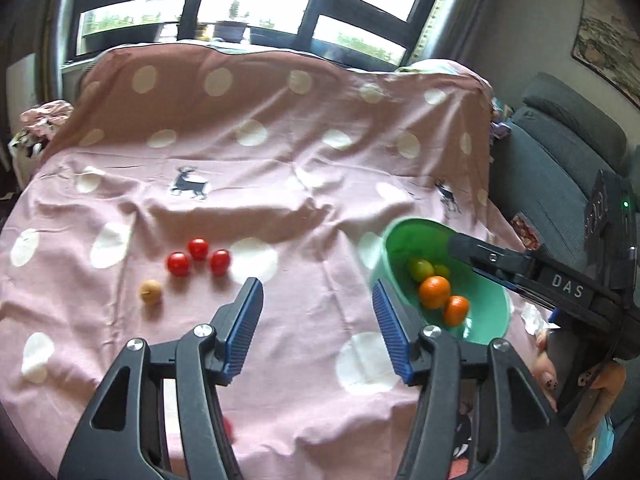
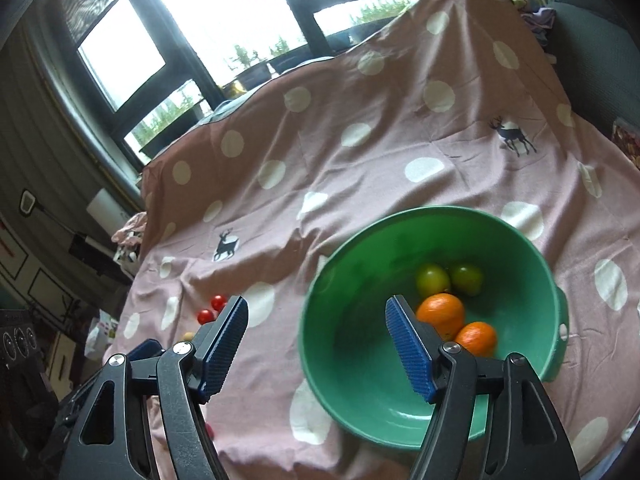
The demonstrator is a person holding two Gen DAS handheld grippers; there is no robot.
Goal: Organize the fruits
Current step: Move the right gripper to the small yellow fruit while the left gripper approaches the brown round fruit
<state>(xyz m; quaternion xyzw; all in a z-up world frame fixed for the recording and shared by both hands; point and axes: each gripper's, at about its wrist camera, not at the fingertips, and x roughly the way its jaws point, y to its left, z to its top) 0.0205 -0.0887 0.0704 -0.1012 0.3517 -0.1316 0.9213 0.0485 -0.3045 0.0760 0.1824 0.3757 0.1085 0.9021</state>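
The left gripper (image 1: 318, 320) hangs nearest, its blue pads spread wide with nothing between them, over bare pink cloth (image 1: 280, 380). Just past its left finger (image 1: 244, 320), a little farther on the cloth, lies a small tan fruit (image 1: 151, 291). Beyond that sit three cherry tomatoes (image 1: 198, 258) in a tight cluster, touching or nearly so. A blurred red spot shows low between the left gripper's arms; what it is cannot be told.

To the right, the right gripper (image 2: 316, 330) is also spread wide and holds nothing. Its right pad (image 2: 408, 344) reaches over the near rim of the green bowl (image 2: 344, 360), while its left pad stays outside over the cloth. In the left view its black body comes in from the right, above the bowl's far rim, and a hand (image 1: 548, 364) with dotted nails shows just below it.

In the bowl, two oranges (image 2: 440, 314) lie side by side at the near right, touching. Just behind them are two green fruits (image 2: 432, 279), also side by side. The rest of the bowl's floor is bare.

Farther off, the spotted cloth, printed with small deer (image 1: 188, 184), rises up over something tall. A grey sofa (image 1: 560, 140) stands to the right. A dark-framed window (image 1: 248, 0) with potted plants on its sill fills the far wall.
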